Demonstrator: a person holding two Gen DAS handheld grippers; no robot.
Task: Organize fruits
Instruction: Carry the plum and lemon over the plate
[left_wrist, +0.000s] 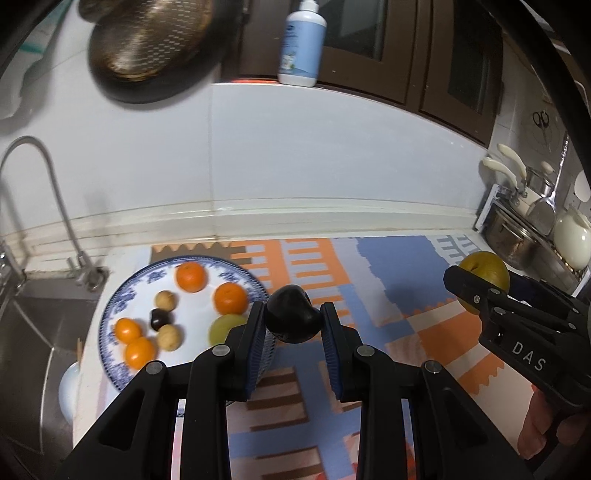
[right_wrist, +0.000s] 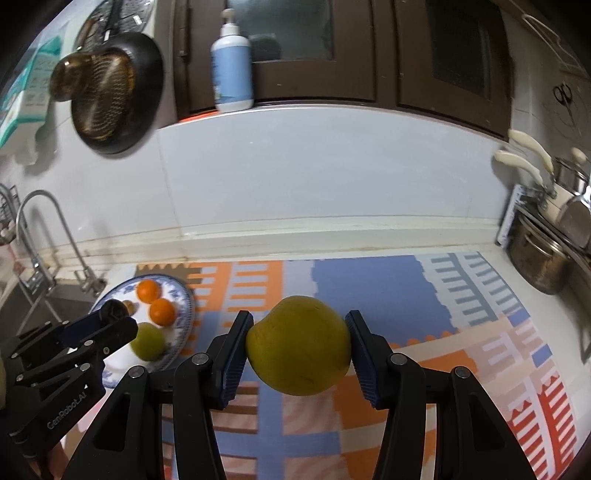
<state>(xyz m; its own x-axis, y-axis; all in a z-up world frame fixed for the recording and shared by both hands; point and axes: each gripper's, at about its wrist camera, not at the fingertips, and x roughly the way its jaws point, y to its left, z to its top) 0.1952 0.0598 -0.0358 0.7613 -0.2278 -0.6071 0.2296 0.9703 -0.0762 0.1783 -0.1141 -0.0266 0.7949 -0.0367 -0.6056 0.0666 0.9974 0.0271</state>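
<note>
Glossy glazed plate (left_wrist: 110, 314), shiny steel pot (right_wrist: 535, 254)

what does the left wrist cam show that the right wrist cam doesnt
Only the left wrist view: the dark fruit up close between the left gripper fingers, plus the plate's near side with two walnuts and two more oranges.
Only the right wrist view: the yellow-green fruit up close in the right gripper.
Both: the blue-rimmed plate, a green fruit on it, the patterned mat, faucet and pump bottle.
</note>
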